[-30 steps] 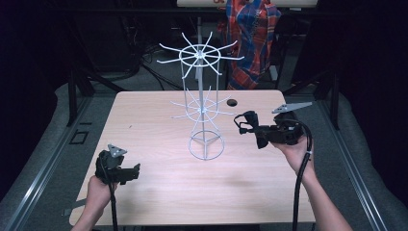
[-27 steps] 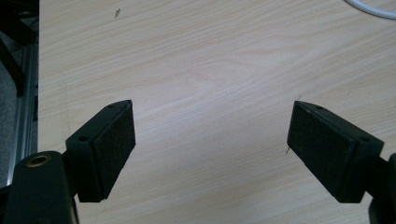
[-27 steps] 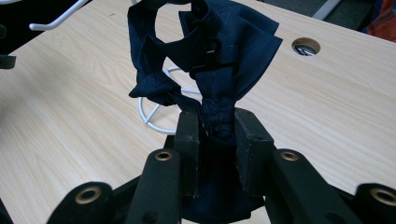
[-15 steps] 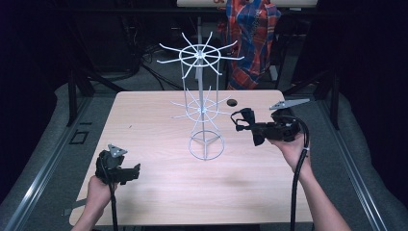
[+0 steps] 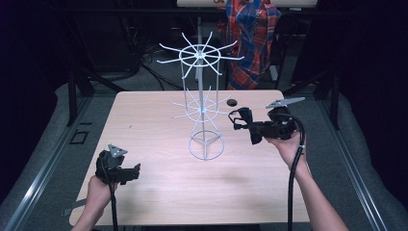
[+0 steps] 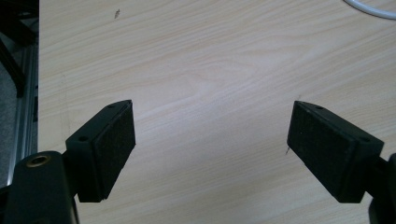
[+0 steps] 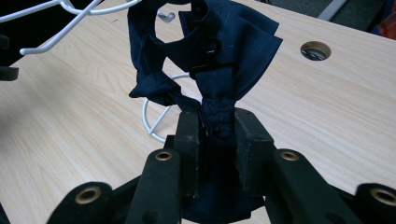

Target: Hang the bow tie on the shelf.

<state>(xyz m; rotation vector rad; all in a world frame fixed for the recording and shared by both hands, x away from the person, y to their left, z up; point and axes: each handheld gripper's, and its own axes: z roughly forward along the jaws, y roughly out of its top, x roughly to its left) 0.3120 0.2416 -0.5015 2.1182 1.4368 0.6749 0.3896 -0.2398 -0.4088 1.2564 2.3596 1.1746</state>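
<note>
The lower part of the dark blue bow tie [image 7: 208, 60] is covered by the closed pads of the right gripper [image 7: 218, 140], and its folds cannot be traced there. In the high view the bow tie [image 5: 240, 119] is too small for its shape to be made out. The white wire rack [image 7: 70, 11] is cut off by the top and left edges of the right gripper view; only an arc of its base ring [image 6: 371, 9] is caught at the corner of the left gripper view. The person in the plaid shirt [image 5: 252, 33] is cut off by the upper edge.
</note>
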